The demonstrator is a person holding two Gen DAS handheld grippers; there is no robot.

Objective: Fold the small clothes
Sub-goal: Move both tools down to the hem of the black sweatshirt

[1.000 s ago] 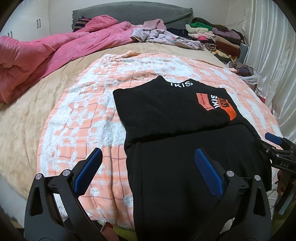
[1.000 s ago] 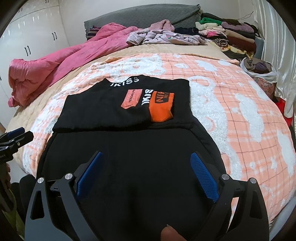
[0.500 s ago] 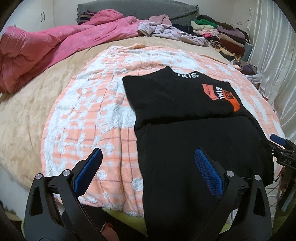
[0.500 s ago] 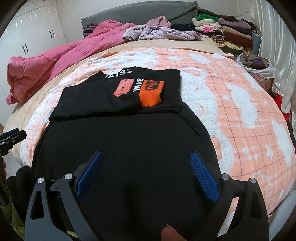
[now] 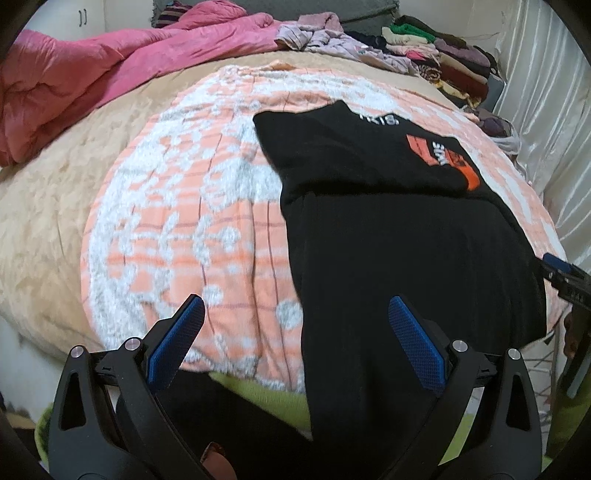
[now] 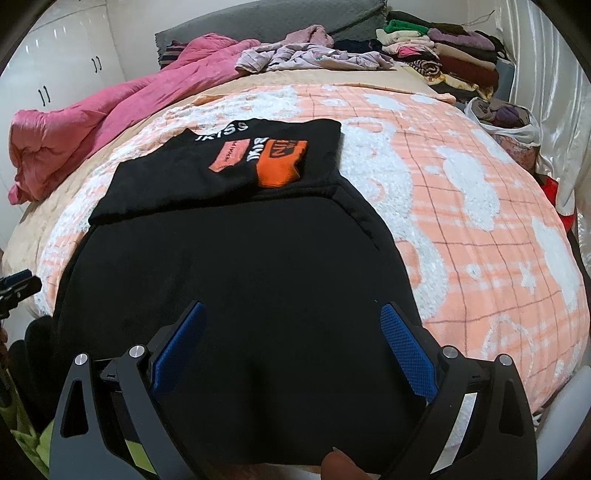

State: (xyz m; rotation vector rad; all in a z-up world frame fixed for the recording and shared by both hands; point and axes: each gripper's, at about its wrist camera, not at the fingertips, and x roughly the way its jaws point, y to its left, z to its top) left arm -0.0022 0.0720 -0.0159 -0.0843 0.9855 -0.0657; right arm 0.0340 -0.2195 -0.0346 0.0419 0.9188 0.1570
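Black shirt [image 6: 240, 266] spread flat on the orange-and-white blanket [image 6: 461, 206], near edge hanging over the foot of the bed [image 5: 44, 229]. Top part folded down over the body, showing white lettering and an orange print [image 6: 280, 162] face up. Fold line running straight across the cloth, just below the print. In the left wrist view, same shirt [image 5: 406, 240] lying to the right of centre, with bare blanket [image 5: 177, 229] to its left.

Right gripper [image 6: 291, 339] low over the near part of the shirt, blue pads [image 6: 406, 354] spread wide, nothing pinched between them. Whether touching the cloth or just above it, hard to tell. Fingertip [image 6: 340, 465] visible at the bottom edge of that view.

Left gripper [image 5: 295, 339] also spread wide and empty, left pad over the blanket, right pad [image 5: 413, 343] over the shirt's left edge. Right gripper [image 5: 565, 273] seen from there at the far right, just beside the shirt's other side; left gripper [image 6: 18, 284] seen likewise at the left edge of the right wrist view.

Further out: crumpled pink quilt [image 6: 103, 118] along the left side of the bed, loose lilac clothes [image 6: 310, 55] near the grey headboard [image 6: 266, 26], stack of folded clothes [image 6: 454, 48] at the far right corner, white bag [image 6: 506, 118] of clothes beside it, pale curtain [image 5: 554, 110] along the right, white wardrobe doors [image 6: 59, 70] at the left.
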